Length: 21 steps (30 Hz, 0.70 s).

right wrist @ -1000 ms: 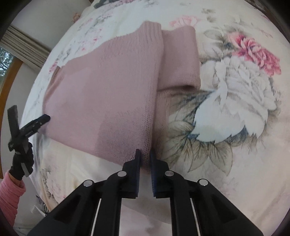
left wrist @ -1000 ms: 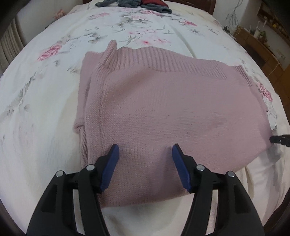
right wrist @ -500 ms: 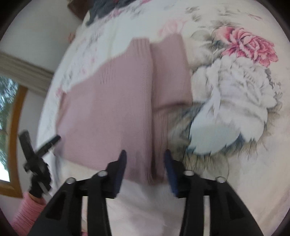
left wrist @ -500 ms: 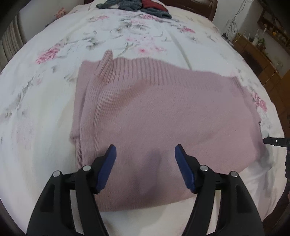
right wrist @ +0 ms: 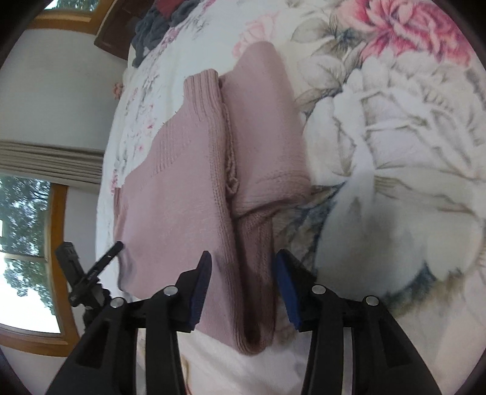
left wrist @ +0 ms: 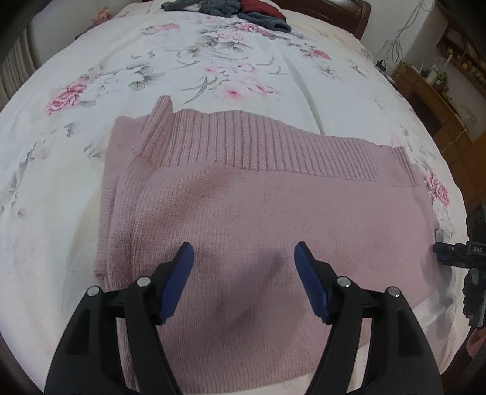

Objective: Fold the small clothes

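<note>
A folded pink knit sweater [left wrist: 258,212] lies flat on the flowered bedsheet [left wrist: 212,60], its ribbed hem on the far side. My left gripper [left wrist: 243,273] hovers open above the sweater's near edge, nothing between its blue pads. In the right wrist view the same sweater [right wrist: 182,188] runs away from me, with a folded sleeve [right wrist: 264,136] lying alongside it. My right gripper [right wrist: 241,279] is open and straddles the sweater's near corner, holding nothing. The right gripper's tip [left wrist: 449,252] shows at the sweater's right edge in the left wrist view.
A heap of dark grey and red clothes [left wrist: 237,7] lies at the far end of the bed. A wooden dresser [left wrist: 431,88] stands to the right. A window with a wooden frame [right wrist: 27,243] and the left gripper [right wrist: 88,276] show in the right wrist view.
My right gripper was shut on the sweater's near edge and has let go and opened. The left gripper pulled back and rose a little, staying open. The sweater has settled flat.
</note>
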Available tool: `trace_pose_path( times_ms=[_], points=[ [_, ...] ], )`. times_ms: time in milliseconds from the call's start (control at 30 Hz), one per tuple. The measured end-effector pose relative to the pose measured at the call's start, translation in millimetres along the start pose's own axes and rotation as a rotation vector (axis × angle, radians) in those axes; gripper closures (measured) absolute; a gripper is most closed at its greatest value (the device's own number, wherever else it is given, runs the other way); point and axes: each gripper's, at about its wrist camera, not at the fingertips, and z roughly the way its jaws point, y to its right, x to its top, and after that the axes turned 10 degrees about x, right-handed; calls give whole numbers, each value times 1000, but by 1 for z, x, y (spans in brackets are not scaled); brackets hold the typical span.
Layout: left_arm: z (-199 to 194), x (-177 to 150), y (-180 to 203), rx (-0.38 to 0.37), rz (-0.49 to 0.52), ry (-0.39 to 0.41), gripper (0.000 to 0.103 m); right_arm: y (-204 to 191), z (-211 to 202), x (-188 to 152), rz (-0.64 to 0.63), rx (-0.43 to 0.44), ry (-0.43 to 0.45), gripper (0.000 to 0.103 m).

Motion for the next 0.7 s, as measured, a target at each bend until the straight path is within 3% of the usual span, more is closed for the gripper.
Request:
trace_pose_path(
  times_ms=[233,500,700],
  points=[
    [9,-1,-6,-8,-16,-12,34,6,16,16,44,98,30,58],
    [12,-3,-2,1,12,0,32,2,23,23,37,64,51,75],
    [15,-5,-1,3,15,0,30,3,24,20,29,41,59,78]
  ],
)
